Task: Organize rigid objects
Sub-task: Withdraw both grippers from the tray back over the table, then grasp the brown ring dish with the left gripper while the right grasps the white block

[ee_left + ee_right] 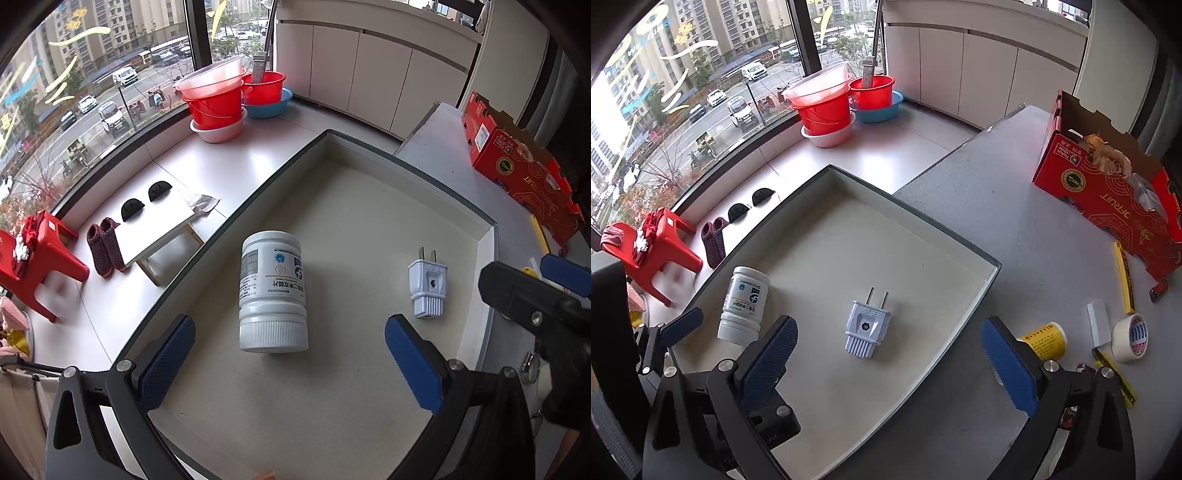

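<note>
A shallow beige tray [369,155] [916,214] lies on the grey counter. A white pill bottle [272,291] [744,304] lies on its side in the tray. A pale blue plug [427,287] [867,323] lies flat in the tray to its right. My left gripper [290,365] is open and empty, just above and in front of the bottle. My right gripper [888,363] is open and empty, just in front of the plug; it shows at the right edge of the left wrist view [532,295].
On the counter right of the tray lie a yellow jar [1047,339], a tape roll [1130,336], a white card [1097,323], a yellow ruler [1124,275] and a red fruit box [1108,184]. Red basins [827,107] and a red stool [665,247] stand below by the window.
</note>
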Action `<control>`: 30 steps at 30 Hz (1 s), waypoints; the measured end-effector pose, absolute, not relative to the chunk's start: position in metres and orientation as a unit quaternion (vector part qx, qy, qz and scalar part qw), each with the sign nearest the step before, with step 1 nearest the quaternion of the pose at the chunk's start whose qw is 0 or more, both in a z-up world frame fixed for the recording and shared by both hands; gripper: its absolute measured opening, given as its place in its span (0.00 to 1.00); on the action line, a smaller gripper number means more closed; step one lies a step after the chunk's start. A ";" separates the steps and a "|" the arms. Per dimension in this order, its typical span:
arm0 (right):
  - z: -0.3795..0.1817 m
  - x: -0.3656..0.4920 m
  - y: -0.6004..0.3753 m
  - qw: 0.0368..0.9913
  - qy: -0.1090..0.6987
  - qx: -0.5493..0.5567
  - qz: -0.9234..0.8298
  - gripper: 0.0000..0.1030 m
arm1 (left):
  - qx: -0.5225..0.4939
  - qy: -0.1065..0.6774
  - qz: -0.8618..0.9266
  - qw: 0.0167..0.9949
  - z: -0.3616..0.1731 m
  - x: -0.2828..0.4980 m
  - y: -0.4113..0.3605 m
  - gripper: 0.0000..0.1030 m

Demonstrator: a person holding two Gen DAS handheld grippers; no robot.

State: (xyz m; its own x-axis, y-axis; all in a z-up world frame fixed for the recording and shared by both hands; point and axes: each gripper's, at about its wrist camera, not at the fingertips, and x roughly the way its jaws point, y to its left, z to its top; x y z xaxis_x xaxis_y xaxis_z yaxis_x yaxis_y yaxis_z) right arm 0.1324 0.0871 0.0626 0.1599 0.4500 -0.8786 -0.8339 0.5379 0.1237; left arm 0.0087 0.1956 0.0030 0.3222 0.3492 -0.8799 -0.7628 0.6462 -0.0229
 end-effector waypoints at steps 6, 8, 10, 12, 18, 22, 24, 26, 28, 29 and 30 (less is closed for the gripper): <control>0.075 0.126 0.009 0.760 0.479 -0.159 0.411 0.97 | -0.240 0.448 0.302 0.806 0.021 -0.007 0.157 1.00; 0.077 0.124 -0.025 0.773 0.476 -0.152 0.391 0.97 | -0.239 0.448 0.279 0.815 0.026 -0.006 0.137 1.00; 0.074 0.123 -0.061 0.787 0.478 -0.148 0.363 0.97 | -0.230 0.449 0.255 0.825 0.030 -0.002 0.111 1.00; 0.068 0.124 -0.097 0.798 0.484 -0.133 0.333 0.97 | -0.212 0.455 0.233 0.833 0.030 0.005 0.081 1.00; 0.039 0.125 -0.198 0.819 0.514 -0.076 0.244 0.97 | -0.164 0.495 0.171 0.836 0.000 0.028 0.000 1.00; 0.020 0.122 -0.248 0.818 0.537 -0.041 0.203 0.97 | -0.128 0.516 0.129 0.837 -0.009 0.039 -0.044 1.00; 0.015 0.125 -0.266 0.822 0.539 -0.024 0.181 0.97 | -0.101 0.516 0.116 0.842 -0.008 0.044 -0.063 1.00; 0.015 0.127 -0.282 0.827 0.538 -0.001 0.165 0.97 | -0.081 0.515 0.104 0.847 -0.006 0.051 -0.081 1.00; 0.016 0.129 -0.294 0.829 0.537 0.019 0.156 0.97 | -0.061 0.516 0.096 0.849 -0.008 0.060 -0.099 1.00; 0.016 0.129 -0.298 0.830 0.536 0.024 0.153 0.97 | -0.049 0.518 0.095 0.849 -0.010 0.064 -0.107 1.00; 0.017 0.129 -0.300 0.831 0.534 0.026 0.150 0.97 | -0.037 0.521 0.094 0.848 -0.014 0.068 -0.115 1.00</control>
State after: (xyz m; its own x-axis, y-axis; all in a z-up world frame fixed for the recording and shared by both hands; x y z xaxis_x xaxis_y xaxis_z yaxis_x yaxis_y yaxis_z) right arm 0.1293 -0.3004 0.0168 0.3841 0.2780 -0.8804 -0.2223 0.9534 0.2040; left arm 0.0679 -0.1149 -0.0139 0.4396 0.1208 -0.8900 -0.1981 0.9796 0.0351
